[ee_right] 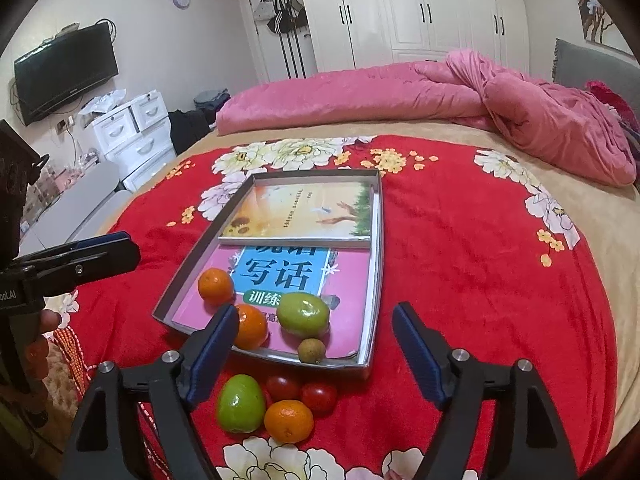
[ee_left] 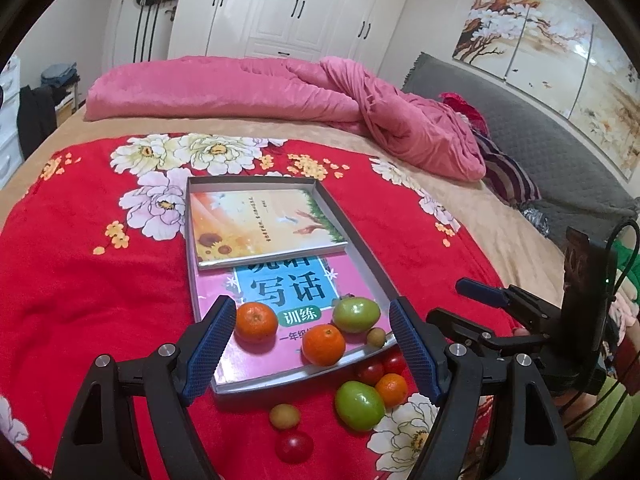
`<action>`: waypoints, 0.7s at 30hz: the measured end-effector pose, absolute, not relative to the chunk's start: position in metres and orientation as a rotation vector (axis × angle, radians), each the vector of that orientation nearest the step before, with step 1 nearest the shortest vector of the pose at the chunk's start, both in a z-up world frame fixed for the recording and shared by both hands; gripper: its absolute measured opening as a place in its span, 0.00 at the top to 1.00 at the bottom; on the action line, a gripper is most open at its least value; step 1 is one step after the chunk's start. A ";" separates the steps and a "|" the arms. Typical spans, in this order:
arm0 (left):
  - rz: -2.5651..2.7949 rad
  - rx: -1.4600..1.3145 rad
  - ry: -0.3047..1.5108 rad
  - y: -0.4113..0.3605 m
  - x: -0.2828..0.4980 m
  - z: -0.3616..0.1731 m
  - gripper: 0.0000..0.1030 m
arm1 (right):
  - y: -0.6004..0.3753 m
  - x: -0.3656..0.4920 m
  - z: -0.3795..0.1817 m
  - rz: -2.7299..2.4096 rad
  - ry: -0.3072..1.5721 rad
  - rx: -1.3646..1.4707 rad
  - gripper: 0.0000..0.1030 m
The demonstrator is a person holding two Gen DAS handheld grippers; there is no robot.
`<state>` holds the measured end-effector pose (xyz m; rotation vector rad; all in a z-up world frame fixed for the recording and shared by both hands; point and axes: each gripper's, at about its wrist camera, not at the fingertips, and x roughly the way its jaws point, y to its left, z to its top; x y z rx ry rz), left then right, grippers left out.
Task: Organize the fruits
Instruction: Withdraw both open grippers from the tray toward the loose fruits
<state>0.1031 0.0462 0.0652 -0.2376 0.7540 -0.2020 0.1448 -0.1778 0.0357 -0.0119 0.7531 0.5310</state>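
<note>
Two oranges (ee_left: 256, 322), a green fruit (ee_left: 356, 314) and a small brownish fruit (ee_left: 376, 337) lay in the shallow grey tray (ee_left: 360, 236) on a pink book (ee_left: 224, 312). Just outside the tray's near rim sat another green fruit (ee_left: 359, 405), an orange (ee_left: 391, 389), cherry tomatoes (ee_left: 370, 372) and a second brownish fruit (ee_left: 284, 416) on the red floral blanket (ee_left: 80, 280). The left gripper (ee_left: 312, 344) and right gripper (ee_right: 316, 344) both stood spread, grasping nothing.

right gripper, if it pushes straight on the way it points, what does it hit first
Probably the green fruit in the tray, or the small brown fruit just before it; the right gripper is open and empty, and depth is hard to judge.
</note>
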 end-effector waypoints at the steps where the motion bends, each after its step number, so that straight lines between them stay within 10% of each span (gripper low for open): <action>1: -0.200 -0.237 0.751 0.046 0.102 0.066 0.22 | -0.178 0.145 0.037 0.530 0.750 -0.012 0.23; 21: -0.204 -0.206 0.800 0.036 0.083 0.062 0.22 | -0.193 0.129 0.039 0.537 0.746 -0.003 0.20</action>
